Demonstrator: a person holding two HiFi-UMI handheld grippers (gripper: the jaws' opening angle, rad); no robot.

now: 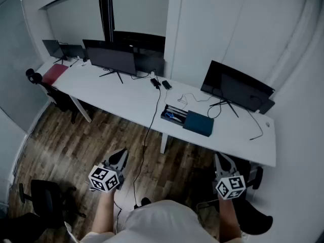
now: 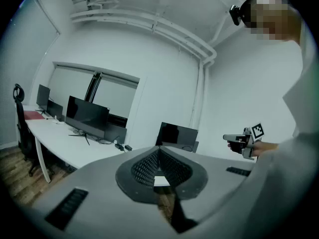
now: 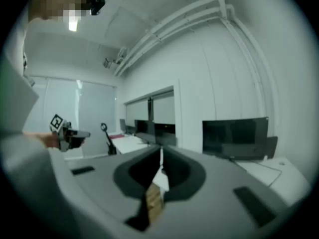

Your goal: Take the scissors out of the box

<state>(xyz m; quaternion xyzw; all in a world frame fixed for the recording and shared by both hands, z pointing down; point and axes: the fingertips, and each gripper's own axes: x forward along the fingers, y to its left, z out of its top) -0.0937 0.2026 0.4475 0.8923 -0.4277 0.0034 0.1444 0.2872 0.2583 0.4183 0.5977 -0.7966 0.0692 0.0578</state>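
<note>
Both grippers are held low in front of the person, well short of the white desk (image 1: 121, 97), and no contact with any task item is recorded. Left gripper (image 1: 120, 157): jaws closed tip to tip, nothing between them, confirmed in the left gripper view (image 2: 159, 151). Right gripper (image 1: 220, 160): jaws likewise pressed together and empty, as its own view shows (image 3: 161, 156). The box (image 1: 165, 116) lies open near the desk's front edge, between the two groups of monitors, with a dark teal slab (image 1: 198, 123), probably its lid, touching its right side. The scissors (image 1: 175, 116) appear as a blue-handled shape lying flat inside the box; their blade direction is too small to read. Assessment: the step in hand is the approach, and the task proper is not begun. Recommended practice: step up to the desk, part one gripper's jaws before descending, come down over the handles, and, if the box shifts, steady its wall with the other gripper.
</note>
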